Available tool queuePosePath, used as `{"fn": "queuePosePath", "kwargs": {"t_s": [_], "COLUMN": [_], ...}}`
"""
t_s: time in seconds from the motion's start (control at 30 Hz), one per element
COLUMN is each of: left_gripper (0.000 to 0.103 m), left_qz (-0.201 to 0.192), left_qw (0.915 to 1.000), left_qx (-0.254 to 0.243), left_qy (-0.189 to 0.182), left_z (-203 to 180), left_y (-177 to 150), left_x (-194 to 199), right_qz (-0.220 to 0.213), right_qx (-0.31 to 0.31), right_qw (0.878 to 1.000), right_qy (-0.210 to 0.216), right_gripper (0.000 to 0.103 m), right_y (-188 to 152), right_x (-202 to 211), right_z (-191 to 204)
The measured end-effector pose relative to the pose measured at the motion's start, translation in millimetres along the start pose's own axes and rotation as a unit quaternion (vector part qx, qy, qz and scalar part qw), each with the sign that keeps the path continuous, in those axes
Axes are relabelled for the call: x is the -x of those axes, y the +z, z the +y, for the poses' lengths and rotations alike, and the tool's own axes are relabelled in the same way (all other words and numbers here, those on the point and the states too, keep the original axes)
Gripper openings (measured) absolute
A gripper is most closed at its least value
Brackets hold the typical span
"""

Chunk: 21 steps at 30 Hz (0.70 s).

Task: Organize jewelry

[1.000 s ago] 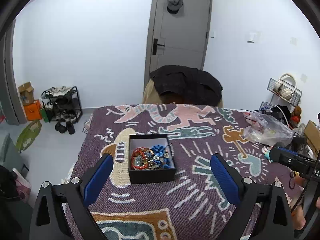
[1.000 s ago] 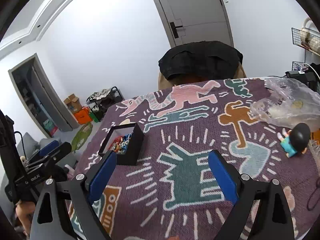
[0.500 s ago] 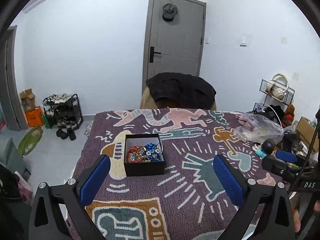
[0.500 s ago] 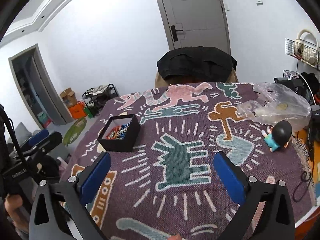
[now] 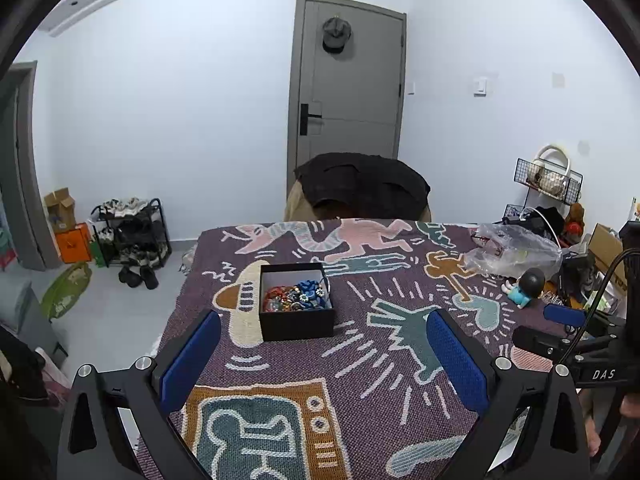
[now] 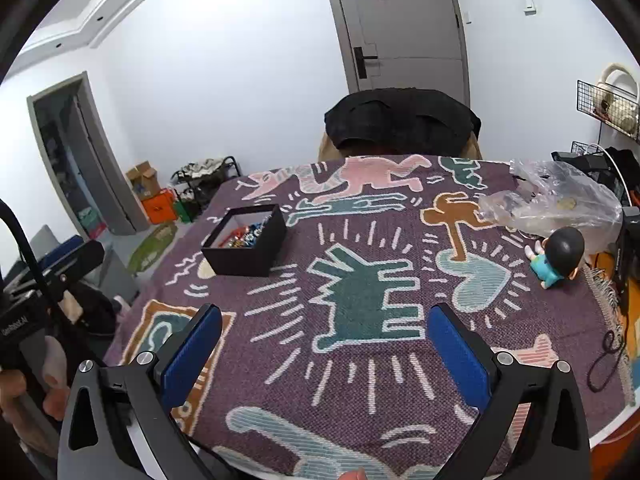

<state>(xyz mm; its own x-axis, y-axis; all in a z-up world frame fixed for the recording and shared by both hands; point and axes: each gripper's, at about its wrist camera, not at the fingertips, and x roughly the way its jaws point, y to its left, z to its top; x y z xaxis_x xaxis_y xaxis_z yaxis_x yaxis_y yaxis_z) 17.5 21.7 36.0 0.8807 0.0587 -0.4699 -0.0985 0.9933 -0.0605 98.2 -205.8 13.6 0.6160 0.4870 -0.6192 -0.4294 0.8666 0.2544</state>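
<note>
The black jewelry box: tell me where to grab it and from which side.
Grip the black jewelry box across its two upright side walls, probably with the left gripper, which faces it with jaws wide open. Come in low from the near side. The walls are flat, parallel and rigid. The top is open, with jewelry loose inside, so keep it level and stay off the rim.

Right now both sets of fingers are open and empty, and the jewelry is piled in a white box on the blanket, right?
Nearly: the box is black, not white, as the left wrist view shows. The jewelry is piled inside, and both sets of fingers are open and empty.
</note>
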Motion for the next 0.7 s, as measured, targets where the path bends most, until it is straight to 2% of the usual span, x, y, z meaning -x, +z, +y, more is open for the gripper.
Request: {"fn": "queuePosePath", "kwargs": {"t_s": [0.7], "left_gripper": [0.103], "left_qz": [0.001], "left_qw": [1.0000], "left_qx": [-0.003], "left_qy": [-0.008], "left_z": [3], "left_y": [-2], "left_x": [4], "right_qz": [-0.008], "right_qx": [-0.024], "right_qw": [1.000], "right_qy": [0.003], "right_gripper": [0.103], "right_y": [0], "right_x": [2], "right_z": [-9]}}
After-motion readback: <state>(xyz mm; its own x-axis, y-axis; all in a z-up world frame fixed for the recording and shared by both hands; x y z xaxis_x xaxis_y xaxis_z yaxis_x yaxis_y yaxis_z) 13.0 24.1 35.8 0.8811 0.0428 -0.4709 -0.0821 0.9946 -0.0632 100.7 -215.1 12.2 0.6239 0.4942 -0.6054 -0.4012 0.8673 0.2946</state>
